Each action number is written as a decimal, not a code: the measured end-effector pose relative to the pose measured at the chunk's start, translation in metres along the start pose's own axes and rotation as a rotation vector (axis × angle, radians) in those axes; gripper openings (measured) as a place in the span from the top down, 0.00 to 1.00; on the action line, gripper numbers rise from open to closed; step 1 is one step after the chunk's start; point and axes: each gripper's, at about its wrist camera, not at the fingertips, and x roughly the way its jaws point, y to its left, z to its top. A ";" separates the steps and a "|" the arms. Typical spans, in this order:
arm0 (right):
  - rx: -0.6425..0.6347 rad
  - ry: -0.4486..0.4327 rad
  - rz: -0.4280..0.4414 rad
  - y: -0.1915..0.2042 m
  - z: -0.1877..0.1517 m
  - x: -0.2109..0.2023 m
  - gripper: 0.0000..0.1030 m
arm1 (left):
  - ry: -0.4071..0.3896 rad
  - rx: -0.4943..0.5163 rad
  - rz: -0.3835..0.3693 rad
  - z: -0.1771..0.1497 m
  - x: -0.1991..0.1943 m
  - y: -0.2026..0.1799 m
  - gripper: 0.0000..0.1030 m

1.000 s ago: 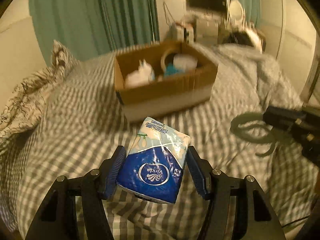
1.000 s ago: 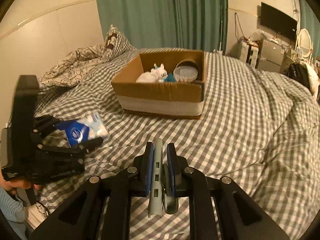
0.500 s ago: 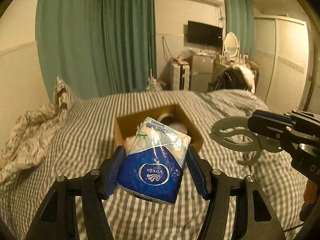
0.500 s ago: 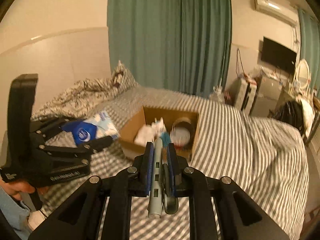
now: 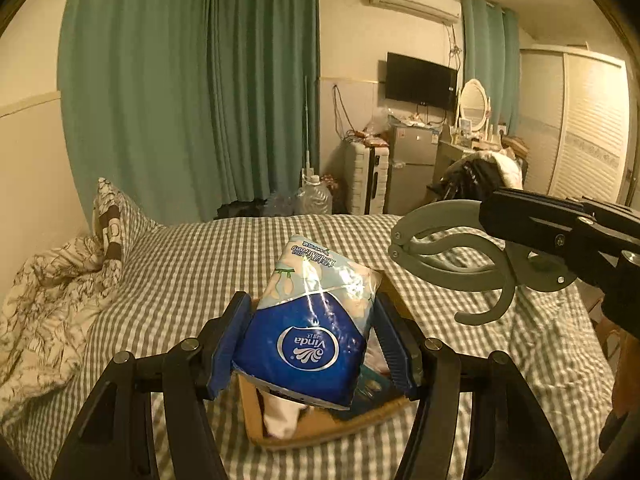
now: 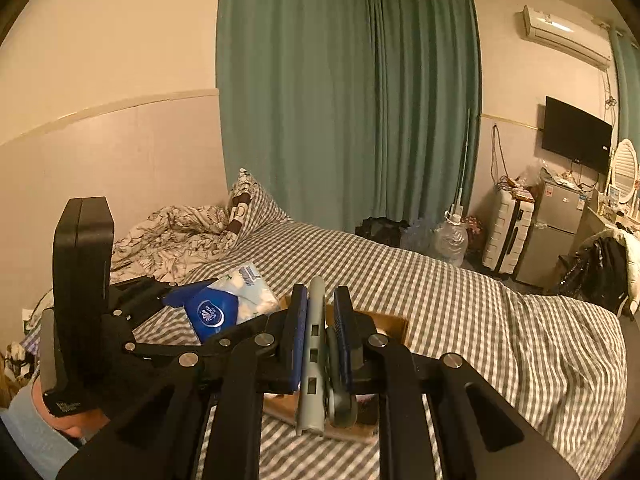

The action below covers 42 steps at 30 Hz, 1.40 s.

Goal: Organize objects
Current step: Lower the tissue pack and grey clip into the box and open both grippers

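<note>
My left gripper (image 5: 312,344) is shut on a blue and white Vinda tissue pack (image 5: 316,320) and holds it in the air over the open cardboard box (image 5: 320,428) on the bed. The pack also shows in the right wrist view (image 6: 230,306). My right gripper (image 6: 320,340) is shut on a grey plastic hook-shaped clamp (image 6: 314,364), seen from the side in the left wrist view (image 5: 452,256). It hovers to the right of the pack, above the box (image 6: 392,324). White and teal items lie inside the box, mostly hidden.
The bed has a grey checked cover (image 5: 180,264) with a rumpled floral duvet and pillow (image 5: 60,280) at the left. Green curtains (image 5: 200,100), a water jug (image 5: 314,200), a suitcase, a small fridge and a wardrobe stand behind the bed.
Both grippers have risen and moved forward with their objects. The box, once far ahead, now lies right under them.
</note>
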 end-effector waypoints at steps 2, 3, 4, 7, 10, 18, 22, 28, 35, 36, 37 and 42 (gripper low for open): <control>0.001 0.014 0.010 -0.005 0.005 0.018 0.87 | 0.016 0.004 0.002 0.003 0.019 0.004 0.38; 0.002 0.022 0.015 -0.008 0.006 0.028 0.87 | 0.022 0.005 0.000 0.004 0.027 0.006 0.38; 0.004 0.033 0.018 -0.011 0.008 0.040 0.87 | 0.030 0.004 -0.003 0.005 0.037 0.008 0.38; 0.015 0.058 0.031 -0.020 0.009 0.067 0.87 | 0.055 -0.008 -0.017 0.007 0.064 0.016 0.38; 0.036 0.088 0.054 -0.031 0.006 0.094 0.87 | 0.084 -0.006 -0.029 0.003 0.089 0.018 0.38; 0.057 0.199 0.078 -0.046 -0.021 0.167 0.87 | 0.200 0.022 -0.029 -0.028 0.148 0.022 0.38; 0.105 0.251 0.119 -0.054 -0.038 0.194 0.87 | 0.259 0.007 -0.032 -0.043 0.165 0.029 0.38; 0.158 0.324 0.177 -0.061 -0.062 0.218 0.87 | 0.305 -0.007 -0.042 -0.052 0.177 0.032 0.38; 0.172 0.326 0.100 -0.067 -0.072 0.220 0.86 | 0.320 -0.015 -0.026 -0.055 0.180 0.030 0.16; 0.175 0.316 0.095 -0.068 -0.070 0.217 0.79 | 0.313 -0.020 -0.020 -0.054 0.178 0.030 0.12; 0.175 0.306 0.088 -0.071 -0.067 0.216 0.73 | 0.308 -0.027 -0.017 -0.051 0.176 0.031 0.12; 0.179 0.241 0.021 -0.079 -0.047 0.192 0.48 | 0.276 -0.034 -0.008 -0.036 0.160 0.027 0.05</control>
